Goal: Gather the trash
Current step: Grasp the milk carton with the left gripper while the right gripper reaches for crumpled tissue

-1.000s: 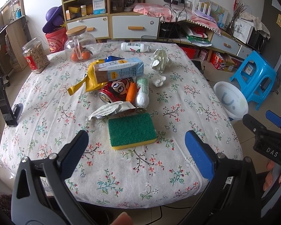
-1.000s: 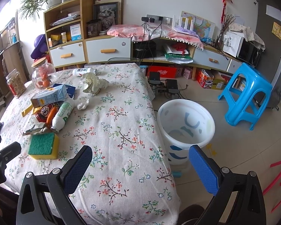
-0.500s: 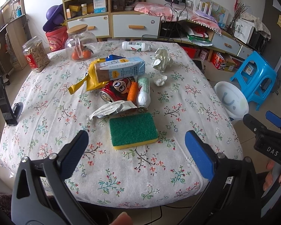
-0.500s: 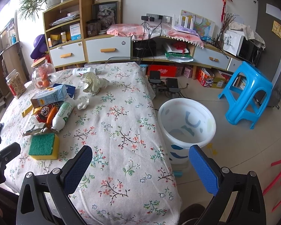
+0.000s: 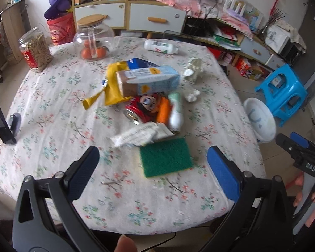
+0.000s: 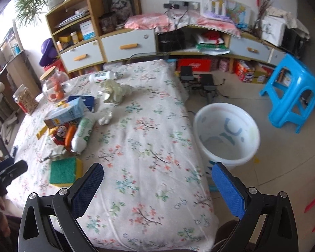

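Through my left wrist view, my left gripper (image 5: 152, 163) hangs over the near edge of the table (image 5: 52, 126), jaws spread wide with nothing between them. Just ahead lies the sponge (image 5: 165, 157), green side up. Beyond it sits the trash heap: a wrapper (image 5: 136, 135) touching the sponge's far edge, a red can (image 5: 141, 110), an orange tube (image 5: 163, 111), a white bottle (image 5: 176, 113), a carton (image 5: 149, 80) resting on top of a yellow bag (image 5: 112, 86). Two tissue wads (image 5: 194, 70) lie to the right of the heap. The bin (image 5: 260, 119) stands on the floor past the table's right edge, and my right gripper (image 5: 298, 145) pokes in at the right.

Through my right wrist view, my right gripper (image 6: 157, 185) also has its jaws spread and empty, above the table's near right corner. The bin (image 6: 226, 132) stands just beside the table, near a blue stool (image 6: 292, 92). The heap lies well off to the left.
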Demonstrator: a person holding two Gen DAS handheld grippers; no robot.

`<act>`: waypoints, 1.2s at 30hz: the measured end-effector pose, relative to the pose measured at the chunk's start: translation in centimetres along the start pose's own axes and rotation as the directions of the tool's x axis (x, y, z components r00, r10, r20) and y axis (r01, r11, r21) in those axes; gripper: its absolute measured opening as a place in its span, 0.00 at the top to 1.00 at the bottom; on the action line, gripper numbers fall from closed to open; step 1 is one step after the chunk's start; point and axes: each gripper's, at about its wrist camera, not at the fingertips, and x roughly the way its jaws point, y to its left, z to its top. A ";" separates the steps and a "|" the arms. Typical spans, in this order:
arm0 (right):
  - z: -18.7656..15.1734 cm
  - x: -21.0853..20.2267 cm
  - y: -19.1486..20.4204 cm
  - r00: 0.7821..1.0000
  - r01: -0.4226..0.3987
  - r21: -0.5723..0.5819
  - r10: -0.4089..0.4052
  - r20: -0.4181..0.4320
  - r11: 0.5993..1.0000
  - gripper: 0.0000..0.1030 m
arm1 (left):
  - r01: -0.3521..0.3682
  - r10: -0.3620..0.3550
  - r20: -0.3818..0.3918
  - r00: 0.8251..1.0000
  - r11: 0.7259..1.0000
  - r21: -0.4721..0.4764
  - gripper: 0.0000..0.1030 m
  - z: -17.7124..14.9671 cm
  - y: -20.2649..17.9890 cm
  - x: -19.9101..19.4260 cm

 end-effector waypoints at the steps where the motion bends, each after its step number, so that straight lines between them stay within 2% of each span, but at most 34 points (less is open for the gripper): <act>1: 0.5 0.3 0.3 1.000 -0.009 -0.010 0.009 -0.015 1.000 0.00 | -0.009 0.009 0.002 1.000 1.000 0.003 0.01 0.7 0.3 0.2; 4: 2.2 1.2 1.5 0.997 -0.050 -0.041 0.048 -0.055 0.998 0.00 | 0.001 -0.001 -0.013 1.000 0.999 0.049 0.01 3.3 0.9 1.8; 10: 5.8 4.3 2.7 0.994 -0.072 -0.063 0.066 -0.083 0.995 0.00 | 0.094 -0.086 -0.057 0.995 0.984 0.150 0.04 8.0 1.0 6.2; 13: 6.5 6.3 2.3 0.989 -0.098 -0.028 0.094 -0.114 0.995 0.00 | 0.110 -0.088 -0.097 0.991 0.961 0.253 0.04 9.6 -0.3 9.0; 15: 6.7 7.8 1.8 0.986 -0.090 -0.005 0.089 -0.139 0.996 0.00 | 0.155 -0.124 -0.114 0.986 0.933 0.325 0.04 10.4 -1.1 10.5; 17: 7.0 9.3 1.3 0.979 -0.090 0.016 0.092 -0.184 0.996 0.00 | 0.165 -0.129 -0.123 0.984 0.916 0.366 0.04 11.1 -1.5 11.8; 20: 8.0 11.2 0.2 0.975 -0.063 0.043 0.071 -0.212 0.997 0.00 | 0.172 -0.111 -0.178 0.978 0.912 0.374 0.05 11.6 -1.6 13.7; 22: 8.7 12.0 -0.4 0.977 -0.046 0.059 0.057 -0.208 0.997 0.00 | 0.161 -0.093 -0.191 0.977 0.910 0.381 0.11 11.5 -1.5 14.1; 24: 9.4 12.7 -0.9 0.977 -0.038 0.080 0.054 -0.206 0.996 0.00 | 0.164 -0.098 -0.185 0.978 0.909 0.383 0.21 11.1 -1.5 13.9; 25: 9.9 13.1 -1.0 0.977 -0.036 0.090 0.054 -0.207 0.995 0.00 | 0.161 -0.095 -0.186 0.978 0.910 0.383 0.23 10.9 -1.4 13.8; 28: 11.0 14.3 -0.8 0.975 -0.046 0.104 0.067 -0.211 0.994 0.00 | 0.127 -0.059 -0.183 0.981 0.912 0.390 0.43 10.1 -1.4 13.4; 30: 11.7 15.3 0.0 0.974 -0.062 0.110 0.085 -0.212 0.992 0.00 | 0.115 -0.060 -0.163 0.985 0.929 0.352 0.44 9.9 -1.0 12.7; 33: 12.7 16.7 1.6 0.969 -0.097 0.115 0.120 -0.214 0.989 0.00 | 0.137 -0.108 -0.122 0.987 0.956 0.259 0.45 9.8 -0.1 11.4; 36: 13.3 18.2 3.3 0.969 -0.113 0.114 0.135 -0.207 0.987 0.00 | 0.127 -0.113 -0.077 0.991 0.971 0.202 0.45 9.4 0.3 10.0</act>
